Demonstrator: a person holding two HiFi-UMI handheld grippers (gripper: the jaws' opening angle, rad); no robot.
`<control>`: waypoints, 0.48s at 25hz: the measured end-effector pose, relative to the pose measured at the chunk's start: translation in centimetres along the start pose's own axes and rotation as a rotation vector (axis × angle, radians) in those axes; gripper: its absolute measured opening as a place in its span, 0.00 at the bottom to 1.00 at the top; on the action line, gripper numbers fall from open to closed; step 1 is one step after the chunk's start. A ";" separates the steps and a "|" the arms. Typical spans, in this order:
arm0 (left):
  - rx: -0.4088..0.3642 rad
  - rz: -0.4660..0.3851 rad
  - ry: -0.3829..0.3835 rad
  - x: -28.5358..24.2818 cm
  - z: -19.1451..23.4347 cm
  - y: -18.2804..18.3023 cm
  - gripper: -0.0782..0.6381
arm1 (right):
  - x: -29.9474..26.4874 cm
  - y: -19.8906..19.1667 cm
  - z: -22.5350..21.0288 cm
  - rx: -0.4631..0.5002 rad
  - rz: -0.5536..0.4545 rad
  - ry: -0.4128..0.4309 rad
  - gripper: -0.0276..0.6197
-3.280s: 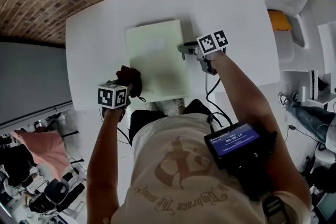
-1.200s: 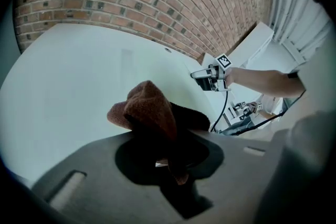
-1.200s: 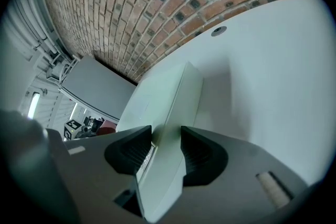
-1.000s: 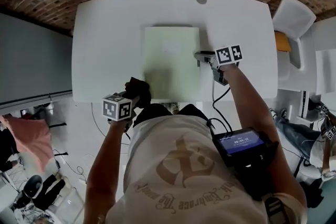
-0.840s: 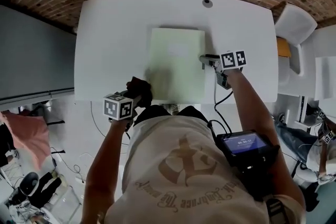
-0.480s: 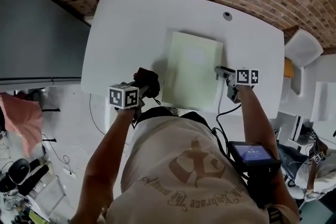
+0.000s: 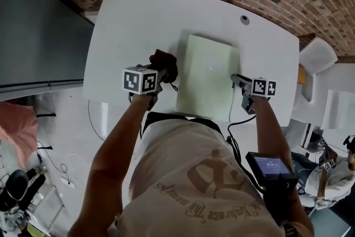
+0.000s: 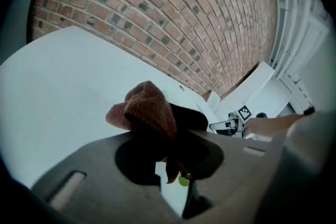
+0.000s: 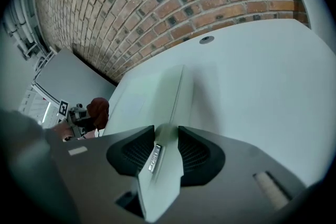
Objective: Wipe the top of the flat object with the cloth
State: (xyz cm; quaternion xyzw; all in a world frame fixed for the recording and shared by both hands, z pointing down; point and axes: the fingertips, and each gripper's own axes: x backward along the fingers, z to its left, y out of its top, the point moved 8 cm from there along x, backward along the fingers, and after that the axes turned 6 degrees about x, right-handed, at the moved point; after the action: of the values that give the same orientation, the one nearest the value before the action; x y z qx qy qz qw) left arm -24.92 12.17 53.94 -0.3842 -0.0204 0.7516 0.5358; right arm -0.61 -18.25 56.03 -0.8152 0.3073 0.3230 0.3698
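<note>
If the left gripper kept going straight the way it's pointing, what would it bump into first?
Probably the cloth it carries would touch the white table first, just short of the pale flat object and its left edge; depth is hard to judge.

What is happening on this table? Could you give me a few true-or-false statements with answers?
1. The left gripper holds a brown cloth. True.
2. The cloth lies spread on the flat object. False: it is bunched in the left gripper, left of the object.
3. The right gripper is empty. False: its jaws, which have just been closing, clamp the flat object's edge.
4. The table is white. True.
</note>
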 end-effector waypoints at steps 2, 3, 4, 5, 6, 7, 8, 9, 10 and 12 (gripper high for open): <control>-0.010 0.005 0.006 -1.0 0.4 1.8 0.22 | 0.0 -0.1 0.1 -0.010 -0.007 -0.007 0.28; -0.007 0.003 0.007 -1.5 0.7 2.8 0.22 | 0.1 -0.1 0.2 -0.017 -0.014 -0.010 0.28; 0.001 -0.003 0.005 -2.1 0.9 3.9 0.22 | 0.1 -0.1 0.2 -0.026 -0.022 -0.013 0.28; 0.007 -0.009 -0.001 -2.7 1.2 4.9 0.22 | 0.1 -0.1 0.3 -0.035 -0.031 -0.017 0.28; 0.011 -0.012 -0.008 -3.4 1.4 5.9 0.22 | 0.1 0.0 0.4 -0.042 -0.039 -0.021 0.27; 0.013 -0.010 -0.015 -4.1 1.6 6.8 0.22 | 0.0 0.0 0.4 -0.046 -0.045 -0.025 0.27; 0.017 -0.007 -0.020 -4.8 1.8 7.5 0.22 | -0.1 0.0 0.5 -0.049 -0.048 -0.030 0.27; 0.024 -0.004 -0.021 -5.6 2.0 8.1 0.22 | -0.1 0.0 0.6 -0.052 -0.050 -0.035 0.27; 0.030 -0.003 -0.018 -6.3 2.3 8.7 0.22 | -0.2 0.1 0.6 -0.054 -0.050 -0.040 0.27; 0.029 0.008 -0.006 -7.6 2.6 9.9 0.22 | -0.1 0.2 0.6 -0.058 -0.049 -0.052 0.27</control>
State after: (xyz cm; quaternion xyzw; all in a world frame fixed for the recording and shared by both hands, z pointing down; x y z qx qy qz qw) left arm -33.27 2.69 55.62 -0.3741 -0.0098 0.7551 0.5384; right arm -1.00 -17.86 55.78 -0.8242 0.2681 0.3437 0.3616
